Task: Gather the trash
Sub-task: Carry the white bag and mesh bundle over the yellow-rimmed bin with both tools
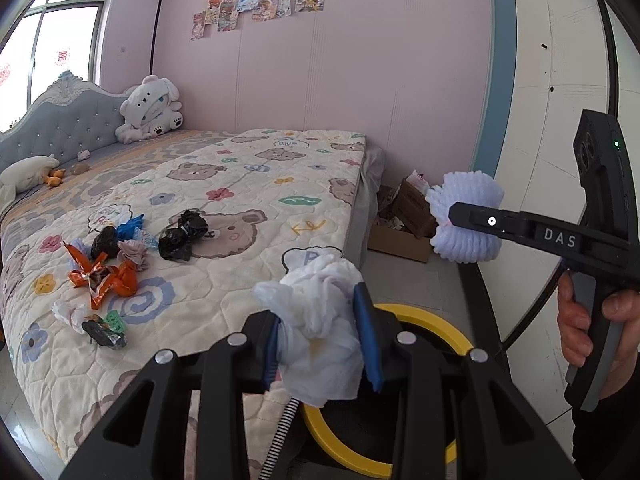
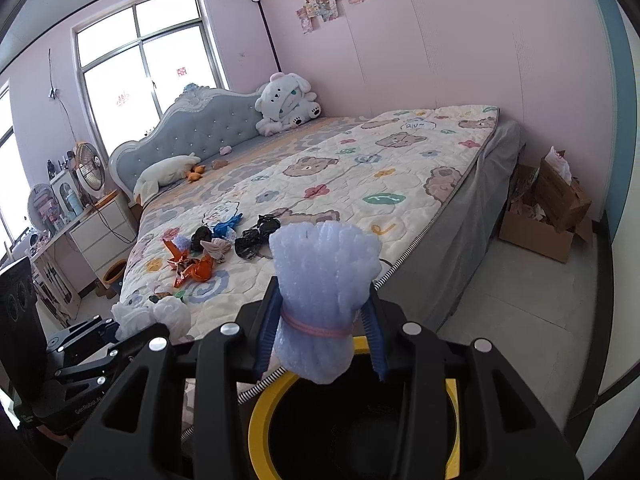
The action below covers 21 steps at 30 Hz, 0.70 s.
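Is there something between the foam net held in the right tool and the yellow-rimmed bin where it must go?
Nothing visible. The right tool holds the foam net directly above the open mouth of the yellow-rimmed bin, with no lid or object between them.

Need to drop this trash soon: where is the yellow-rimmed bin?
In both wrist views the bin stands on the floor by the bed's near corner, right below the right gripper's foam bundle.

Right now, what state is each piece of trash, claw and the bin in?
Left claw: shut on white tissue.
Right claw: shut on foam net.
Bin: open, below both claws.
Wrappers: loose on bed.
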Tool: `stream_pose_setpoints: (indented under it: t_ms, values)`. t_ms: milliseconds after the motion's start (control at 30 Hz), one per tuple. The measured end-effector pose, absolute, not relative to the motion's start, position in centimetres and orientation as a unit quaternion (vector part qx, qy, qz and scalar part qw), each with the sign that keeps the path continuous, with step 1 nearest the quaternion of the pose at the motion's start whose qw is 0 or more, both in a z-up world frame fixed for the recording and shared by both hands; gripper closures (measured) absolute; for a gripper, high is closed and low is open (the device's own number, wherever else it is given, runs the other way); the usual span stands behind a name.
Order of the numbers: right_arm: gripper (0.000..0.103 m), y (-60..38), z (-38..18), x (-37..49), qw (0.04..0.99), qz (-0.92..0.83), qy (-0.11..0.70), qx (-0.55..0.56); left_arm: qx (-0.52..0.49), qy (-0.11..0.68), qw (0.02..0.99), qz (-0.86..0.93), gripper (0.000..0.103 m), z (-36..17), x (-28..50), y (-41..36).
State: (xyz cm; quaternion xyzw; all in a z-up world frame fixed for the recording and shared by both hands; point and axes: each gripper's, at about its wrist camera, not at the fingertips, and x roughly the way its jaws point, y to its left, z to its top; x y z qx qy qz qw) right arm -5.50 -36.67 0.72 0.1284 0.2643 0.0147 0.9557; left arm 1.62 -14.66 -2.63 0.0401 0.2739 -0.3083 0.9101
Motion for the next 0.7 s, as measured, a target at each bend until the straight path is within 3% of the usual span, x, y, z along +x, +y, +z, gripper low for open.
stream_pose_setpoints:
  t_ms: [700]
  values:
    - [0.063, -39.1, -3.6, -4.8, 0.931, 0.017, 0.321, 0.172, 0.057, 0.361, 0.862, -0.351, 0.071, -8.9, 1.2, -19.3]
